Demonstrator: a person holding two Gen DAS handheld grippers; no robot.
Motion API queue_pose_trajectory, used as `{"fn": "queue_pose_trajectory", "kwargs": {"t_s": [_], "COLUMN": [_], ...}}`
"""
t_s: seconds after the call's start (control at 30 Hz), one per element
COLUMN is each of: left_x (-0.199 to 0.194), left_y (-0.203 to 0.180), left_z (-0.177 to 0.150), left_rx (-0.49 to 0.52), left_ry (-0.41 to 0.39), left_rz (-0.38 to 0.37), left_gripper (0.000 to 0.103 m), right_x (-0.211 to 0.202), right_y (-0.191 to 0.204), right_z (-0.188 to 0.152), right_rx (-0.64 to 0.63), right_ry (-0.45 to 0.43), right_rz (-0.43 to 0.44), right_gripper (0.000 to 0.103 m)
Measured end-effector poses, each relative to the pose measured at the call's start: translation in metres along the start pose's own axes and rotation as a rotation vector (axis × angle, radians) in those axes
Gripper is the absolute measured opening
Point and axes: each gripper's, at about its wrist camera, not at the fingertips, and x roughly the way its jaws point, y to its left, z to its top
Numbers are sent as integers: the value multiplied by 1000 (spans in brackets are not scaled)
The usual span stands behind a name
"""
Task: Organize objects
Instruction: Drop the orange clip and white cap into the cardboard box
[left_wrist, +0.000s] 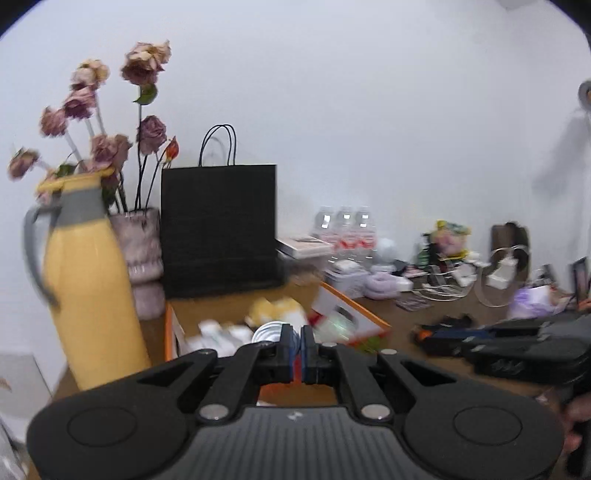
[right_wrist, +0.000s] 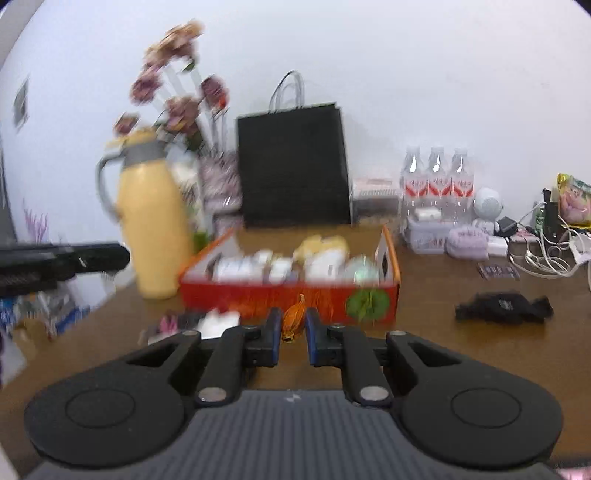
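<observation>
My right gripper (right_wrist: 293, 314) is shut on a small crinkled orange object (right_wrist: 293, 320), held just in front of the orange cardboard box (right_wrist: 288, 293). The box is open and holds several white and yellow packets. In the left wrist view my left gripper (left_wrist: 298, 328) is shut with nothing seen between its fingers, above the same orange box (left_wrist: 364, 312). The right gripper's black body shows at that view's right edge. Both views are motion-blurred.
A yellow jug (right_wrist: 151, 225) with a grey handle stands left of the box, with a vase of dried roses (left_wrist: 142, 254) behind it. A black paper bag (right_wrist: 295, 166) and water bottles (right_wrist: 437, 177) stand at the wall. A black cloth item (right_wrist: 504, 306) and cables (right_wrist: 546, 254) lie to the right.
</observation>
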Motion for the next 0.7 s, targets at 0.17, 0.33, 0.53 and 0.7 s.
{"fn": "queue_pose_trajectory", "kwargs": {"t_s": [0.17,0.33,0.53,0.7], "left_x": [120,217,242,220], "left_y": [56,97,123,121], "left_z": [40,49,44,41], "left_rx": [-60,-111,-194,-231], "left_ry": [142,310,266,281], "left_rz": [62,118,187,178], "left_gripper": [2,9,75,77], "right_x": [108,221,269,242], "right_y": [-27,-53,-70,-62], "right_z": [54,87,88,79], "right_rx": [57,69,87,59], "right_ry": [52,154,211,194], "right_rz": [4,-64,-160,-160], "right_gripper": [14,16,46,54]}}
